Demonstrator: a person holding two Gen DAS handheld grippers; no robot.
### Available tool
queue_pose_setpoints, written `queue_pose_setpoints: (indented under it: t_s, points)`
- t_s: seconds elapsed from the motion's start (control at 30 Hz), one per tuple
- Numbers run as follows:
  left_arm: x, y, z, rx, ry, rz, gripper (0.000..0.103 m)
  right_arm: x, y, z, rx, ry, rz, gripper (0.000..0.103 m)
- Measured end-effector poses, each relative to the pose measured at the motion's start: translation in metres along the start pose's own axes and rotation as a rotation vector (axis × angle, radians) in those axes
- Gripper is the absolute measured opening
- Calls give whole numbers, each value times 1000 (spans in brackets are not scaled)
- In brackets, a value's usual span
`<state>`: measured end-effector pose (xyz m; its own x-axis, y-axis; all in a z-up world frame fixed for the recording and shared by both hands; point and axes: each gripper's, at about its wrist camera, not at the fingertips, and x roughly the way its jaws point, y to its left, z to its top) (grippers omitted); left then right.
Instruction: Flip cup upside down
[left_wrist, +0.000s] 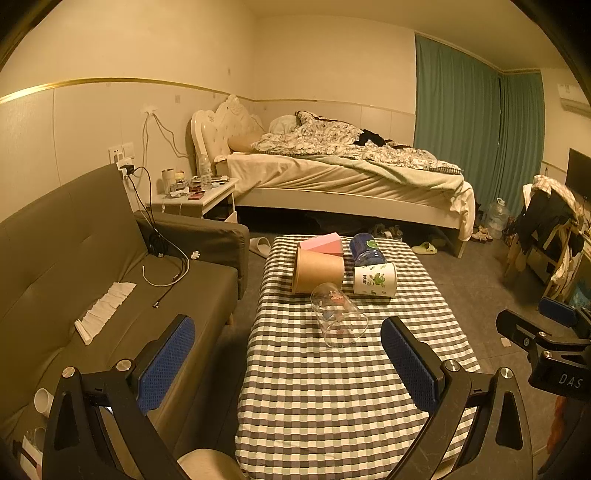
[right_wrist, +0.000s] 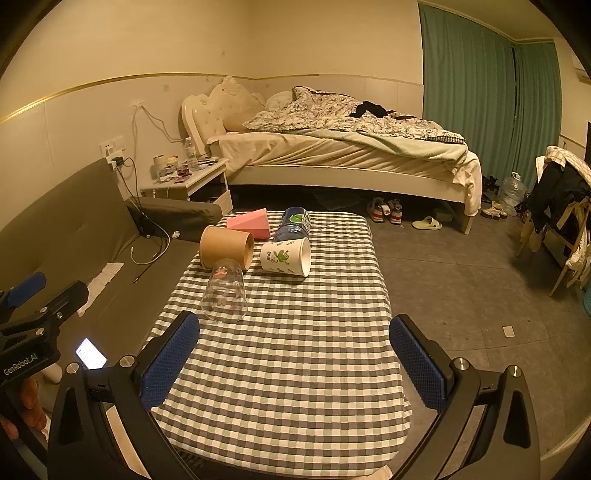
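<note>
Several cups lie on their sides on a checkered table (left_wrist: 332, 398) (right_wrist: 288, 369). A clear glass cup (left_wrist: 338, 319) (right_wrist: 224, 291) lies nearest. Behind it lie a brown paper cup (left_wrist: 317, 269) (right_wrist: 226, 246), a white cup with green print (left_wrist: 375, 278) (right_wrist: 286, 256) and a dark blue cup (left_wrist: 365, 251) (right_wrist: 293, 221). My left gripper (left_wrist: 288, 362) is open and empty, short of the glass cup. My right gripper (right_wrist: 295, 360) is open and empty, over the table's near half, with the glass cup just beyond its left finger.
A pink block (left_wrist: 321, 244) (right_wrist: 251, 223) lies behind the cups. A grey sofa (left_wrist: 110, 280) stands left of the table with cables and a cloth on it. A bed (left_wrist: 351, 177), a nightstand (left_wrist: 199, 195) and green curtains are behind. A chair with clothes (right_wrist: 561, 206) stands right.
</note>
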<state>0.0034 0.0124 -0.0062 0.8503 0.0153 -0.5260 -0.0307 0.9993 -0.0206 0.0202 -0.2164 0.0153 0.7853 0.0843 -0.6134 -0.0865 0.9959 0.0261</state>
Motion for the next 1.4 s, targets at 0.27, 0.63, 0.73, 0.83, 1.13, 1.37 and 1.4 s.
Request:
queue_pose_setpoints:
  t_s: [0.27, 0.63, 0.73, 0.83, 1.13, 1.37, 1.4]
  points:
    - [0, 0, -5, -1, 1, 1, 103, -1, 3, -1, -5, 1, 5, 103]
    - [0, 1, -4, -1, 2, 1, 103, -1, 4, 0, -10, 3, 14, 103]
    - [0, 1, -4, -1, 3, 1, 103, -2, 4, 0, -11, 3, 19, 103]
    - [0, 1, -4, -2, 3, 1, 103, -4, 4, 1, -13, -1, 20, 103]
    - [0, 3, -6, 0, 0, 1, 103, -10, 3, 3, -19, -15, 33, 103]
    - [-3, 2, -5, 0, 3, 6, 103, -16, 4, 6, -26, -30, 51, 103]
    - [-4, 2, -4, -1, 7, 7, 103, -17, 4, 7, -28, -31, 54, 103]
